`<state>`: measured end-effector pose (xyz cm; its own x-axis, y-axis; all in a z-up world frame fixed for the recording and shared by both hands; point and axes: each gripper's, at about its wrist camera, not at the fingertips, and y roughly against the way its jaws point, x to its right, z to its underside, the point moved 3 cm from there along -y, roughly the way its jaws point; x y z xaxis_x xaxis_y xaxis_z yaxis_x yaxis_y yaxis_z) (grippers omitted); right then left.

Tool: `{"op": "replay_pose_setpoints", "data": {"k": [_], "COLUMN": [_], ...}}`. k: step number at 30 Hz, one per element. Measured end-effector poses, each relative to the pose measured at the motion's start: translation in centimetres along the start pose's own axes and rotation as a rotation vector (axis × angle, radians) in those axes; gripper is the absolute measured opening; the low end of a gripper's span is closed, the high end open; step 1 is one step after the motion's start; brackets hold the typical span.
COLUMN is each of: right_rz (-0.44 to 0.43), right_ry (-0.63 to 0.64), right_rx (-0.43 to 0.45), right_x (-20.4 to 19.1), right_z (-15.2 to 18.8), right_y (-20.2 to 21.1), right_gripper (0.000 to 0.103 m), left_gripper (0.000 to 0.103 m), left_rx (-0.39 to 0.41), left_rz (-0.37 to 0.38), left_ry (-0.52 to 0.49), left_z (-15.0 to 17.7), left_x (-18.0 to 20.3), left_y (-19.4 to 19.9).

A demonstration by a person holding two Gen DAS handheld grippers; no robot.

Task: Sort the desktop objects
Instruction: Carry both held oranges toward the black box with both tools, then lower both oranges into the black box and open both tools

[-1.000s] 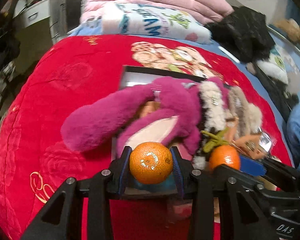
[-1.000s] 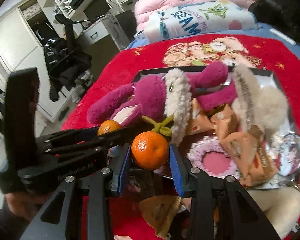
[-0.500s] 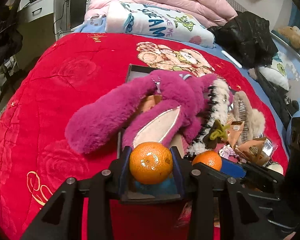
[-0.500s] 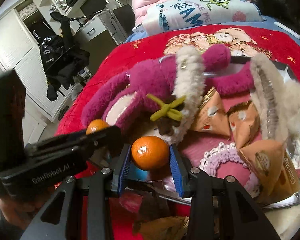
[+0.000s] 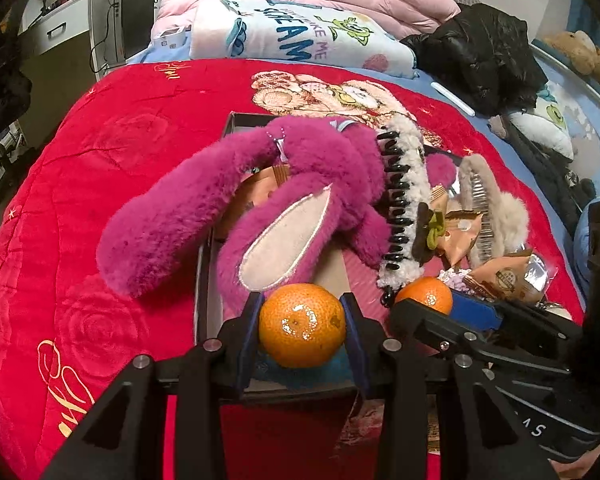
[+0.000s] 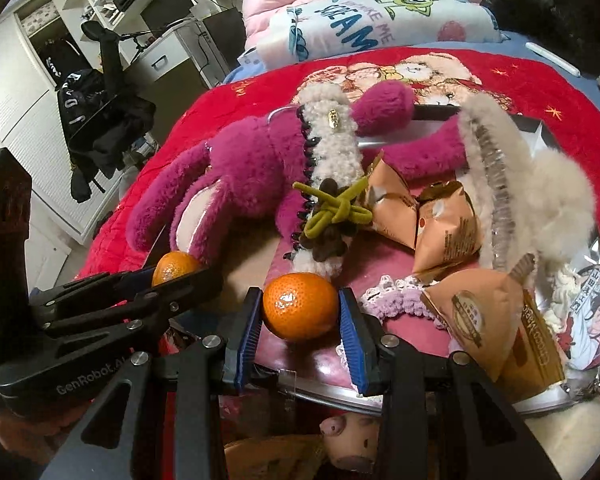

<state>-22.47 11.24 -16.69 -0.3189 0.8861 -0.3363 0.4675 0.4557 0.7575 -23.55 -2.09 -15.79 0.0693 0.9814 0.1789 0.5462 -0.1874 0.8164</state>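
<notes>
Over the near end of the tray (image 5: 210, 264), the left gripper (image 5: 302, 330) squeezes one mandarin (image 5: 302, 330) and the right gripper (image 6: 300, 312) squeezes another mandarin (image 6: 300, 312). The pink plush toy (image 5: 260, 200), hair clips and snack packets (image 6: 448, 224) already lie inside. Both fruits are not yet put down.

Counts on the bed

Two oranges: one (image 6: 300, 306) at lower centre, one (image 6: 175, 267) at lower left. One magenta plush toy (image 6: 236, 188). Two fuzzy hair claws: one cream (image 6: 334, 160), one beige (image 6: 540, 192). Three tan snack packets, at (image 6: 392, 206), (image 6: 448, 228) and (image 6: 496, 320). One tray (image 6: 540, 136). Two hand-held grippers (image 6: 300, 320) (image 5: 302, 330).
</notes>
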Motion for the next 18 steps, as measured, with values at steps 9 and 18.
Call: {"op": "replay_pose_setpoints", "data": {"k": [9,18], "right_rz": [-0.003,-0.018], "right_ry": [-0.007,-0.032], "right_rx": [-0.006,-0.006], "right_x": [0.05,0.34], "right_z": [0.13,0.12], "right_y": [-0.14,-0.11], "right_gripper": [0.037,0.037], "left_gripper": [0.039,0.04], "left_rx": [-0.002,-0.008], "left_rz": [-0.013,0.005], "left_ry": [-0.01,0.023], "left_z": [-0.1,-0.12], "left_x": [0.19,-0.31], "left_y": [-0.26,-0.4]}}
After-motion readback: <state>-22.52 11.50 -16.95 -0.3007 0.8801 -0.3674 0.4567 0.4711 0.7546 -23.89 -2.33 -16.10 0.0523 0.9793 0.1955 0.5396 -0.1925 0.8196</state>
